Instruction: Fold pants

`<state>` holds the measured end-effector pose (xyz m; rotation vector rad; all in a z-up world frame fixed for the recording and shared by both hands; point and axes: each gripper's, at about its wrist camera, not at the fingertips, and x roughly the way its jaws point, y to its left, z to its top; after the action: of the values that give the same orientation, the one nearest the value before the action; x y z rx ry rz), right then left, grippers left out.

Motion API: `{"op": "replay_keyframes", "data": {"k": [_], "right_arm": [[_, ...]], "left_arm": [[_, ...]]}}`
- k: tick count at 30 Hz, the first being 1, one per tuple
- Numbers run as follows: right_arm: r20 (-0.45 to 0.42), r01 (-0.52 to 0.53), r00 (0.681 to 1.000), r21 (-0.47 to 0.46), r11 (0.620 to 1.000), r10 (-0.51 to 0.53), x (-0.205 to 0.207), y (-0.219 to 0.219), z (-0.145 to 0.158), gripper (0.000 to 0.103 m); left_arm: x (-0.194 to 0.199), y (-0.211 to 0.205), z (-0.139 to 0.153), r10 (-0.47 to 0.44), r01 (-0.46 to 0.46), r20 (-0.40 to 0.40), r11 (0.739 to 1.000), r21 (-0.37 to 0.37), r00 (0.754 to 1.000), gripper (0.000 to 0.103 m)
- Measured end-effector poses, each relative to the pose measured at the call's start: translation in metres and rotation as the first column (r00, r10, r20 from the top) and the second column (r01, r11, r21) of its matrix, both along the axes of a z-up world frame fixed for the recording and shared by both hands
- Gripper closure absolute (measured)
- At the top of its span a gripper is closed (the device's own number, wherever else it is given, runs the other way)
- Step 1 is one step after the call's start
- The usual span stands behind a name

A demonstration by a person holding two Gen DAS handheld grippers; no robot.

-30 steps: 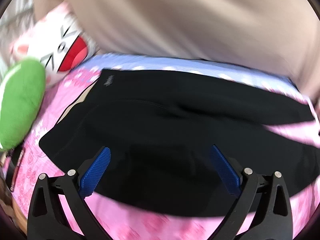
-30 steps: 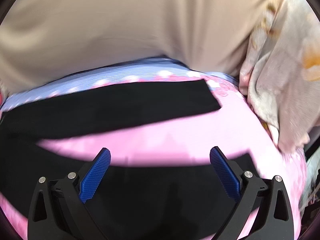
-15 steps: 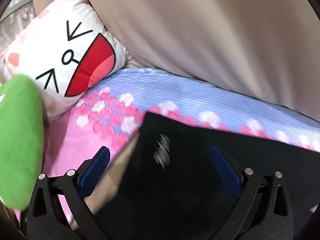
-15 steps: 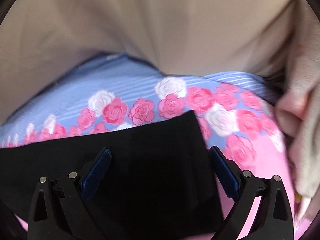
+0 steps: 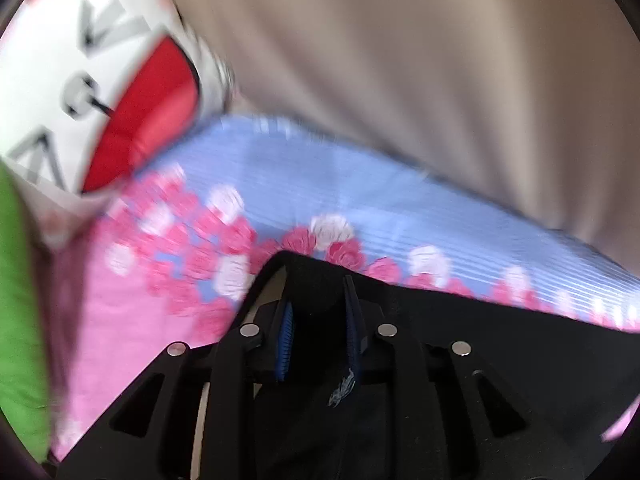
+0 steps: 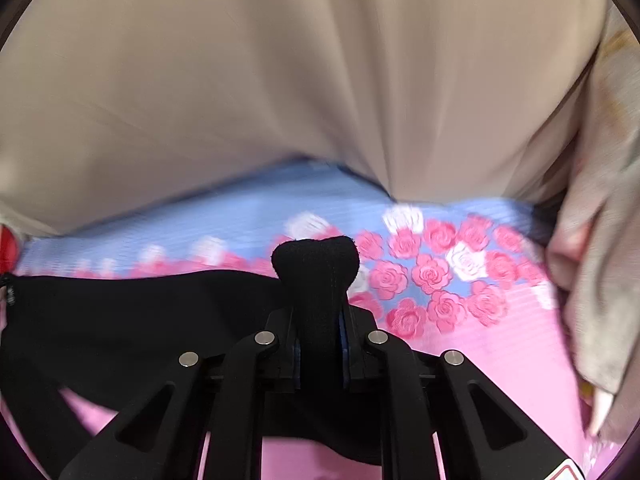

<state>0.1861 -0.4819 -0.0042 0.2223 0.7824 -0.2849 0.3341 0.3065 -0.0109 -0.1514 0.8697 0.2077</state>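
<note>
While pants (image 6: 120,312) lie on bed (image 6: 500,344), far edge is pinched at two corners: left gripper (image 5: 320,320) jaws closed on cloth, right gripper (image 6: 318,328) likewise. Grasp step judged done; level, even lift toward near edge is called for.

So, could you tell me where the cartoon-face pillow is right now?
The cartoon-face pillow shows in the left wrist view at upper left, on the floral bedsheet beside the green plush, well left of the black pants.
</note>
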Motion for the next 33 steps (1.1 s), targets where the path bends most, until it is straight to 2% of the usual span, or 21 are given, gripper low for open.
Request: {"op": "replay_keyframes", "data": {"k": [3,4,7,9,11,12,14,15,16,17,18,19,21,22,25,27,28,30,31,32,33], "right_arm": [[0.065,-0.035,0.997,-0.033,0.999,0.037,-0.050,0.012,0.036,0.092],[0.082,-0.044,0.995,-0.049,0.998,0.048,-0.073,0.022,0.047,0.092],[0.089,-0.059,0.994,-0.101,0.993,0.068,-0.134,0.046,0.056,0.092],[0.064,-0.052,0.996,-0.114,0.992,0.060,-0.166,0.047,0.049,0.091],[-0.004,-0.033,0.999,-0.096,0.995,0.033,-0.196,0.043,0.028,0.091],[-0.034,-0.025,0.999,-0.089,0.996,0.022,-0.212,0.037,0.020,0.089],[-0.130,0.004,0.991,-0.076,0.997,-0.013,-0.229,0.037,-0.008,0.082],[-0.149,0.016,0.988,-0.079,0.997,-0.027,-0.237,0.035,-0.015,0.074],[-0.160,0.035,0.986,-0.087,0.996,-0.048,-0.242,0.033,-0.021,0.070],[-0.141,0.062,0.987,-0.089,0.994,-0.074,-0.252,0.033,-0.020,0.067],[-0.105,0.089,0.990,-0.080,0.993,-0.097,-0.261,0.034,-0.014,0.061],[-0.057,0.112,0.992,-0.065,0.992,-0.116,-0.271,0.035,-0.006,0.058],[0.005,0.138,0.990,-0.046,0.989,-0.137,-0.288,0.036,0.007,0.054],[0.030,0.149,0.989,-0.039,0.988,-0.148,-0.293,0.032,0.010,0.052],[0.073,0.167,0.983,-0.003,0.986,-0.166,-0.309,0.034,0.022,0.051],[0.097,0.157,0.983,0.025,0.987,-0.159,-0.318,0.038,0.023,0.050],[0.094,0.156,0.983,0.029,0.987,-0.158,-0.321,0.042,0.023,0.050],[0.081,0.141,0.986,0.038,0.989,-0.143,-0.322,0.049,0.021,0.050],[0.078,0.140,0.987,0.038,0.989,-0.143,-0.326,0.053,0.020,0.050],[0.077,0.140,0.987,0.045,0.989,-0.144,-0.327,0.056,0.019,0.050],[0.078,0.139,0.986,0.059,0.988,-0.144,-0.330,0.058,0.018,0.050]], "left_arm": [[-0.057,0.002,0.037,-0.044,0.046,0.085,0.998,-0.030,0.995,0.083],[-0.089,0.003,0.049,-0.061,0.064,0.106,0.998,-0.029,0.993,0.083],[-0.149,0.010,0.056,-0.074,0.076,0.109,0.997,-0.019,0.991,0.082],[-0.183,0.013,0.047,-0.068,0.070,0.070,0.997,-0.031,0.995,0.082],[-0.208,0.023,0.021,-0.052,0.052,-0.007,0.997,-0.049,0.999,0.079],[-0.219,0.025,0.004,-0.049,0.046,-0.062,0.998,-0.045,0.997,0.077],[-0.234,0.027,-0.013,-0.026,0.022,-0.106,0.999,-0.038,0.994,0.076],[-0.240,0.029,-0.019,-0.008,0.002,-0.115,0.999,-0.049,0.993,0.075],[-0.248,0.030,-0.020,0.006,-0.016,-0.103,0.995,-0.098,0.995,0.068],[-0.256,0.030,-0.017,0.006,-0.018,-0.073,0.987,-0.161,0.997,0.051],[-0.263,0.030,-0.010,0.006,-0.013,-0.031,0.971,-0.239,0.999,0.027],[-0.268,0.030,-0.006,0.011,-0.010,-0.001,0.958,-0.286,1.000,0.015],[-0.270,0.025,0.000,0.036,-0.020,0.038,0.932,-0.362,0.999,0.010],[-0.265,0.023,0.000,0.044,-0.026,0.034,0.914,-0.404,0.998,0.010],[-0.240,0.018,-0.015,0.099,-0.093,-0.011,0.886,-0.455,0.995,0.010],[-0.226,0.018,-0.028,0.114,-0.122,-0.047,0.856,-0.502,0.992,0.012],[-0.215,0.018,-0.037,0.121,-0.146,-0.082,0.837,-0.527,0.989,0.021],[-0.200,0.021,-0.050,0.142,-0.203,-0.151,0.813,-0.545,0.978,0.047],[-0.200,0.023,-0.051,0.148,-0.216,-0.166,0.811,-0.544,0.975,0.082],[-0.201,0.026,-0.049,0.152,-0.221,-0.169,0.807,-0.547,0.974,0.096],[-0.207,0.033,-0.040,0.161,-0.218,-0.149,0.791,-0.572,0.976,0.096]]}}
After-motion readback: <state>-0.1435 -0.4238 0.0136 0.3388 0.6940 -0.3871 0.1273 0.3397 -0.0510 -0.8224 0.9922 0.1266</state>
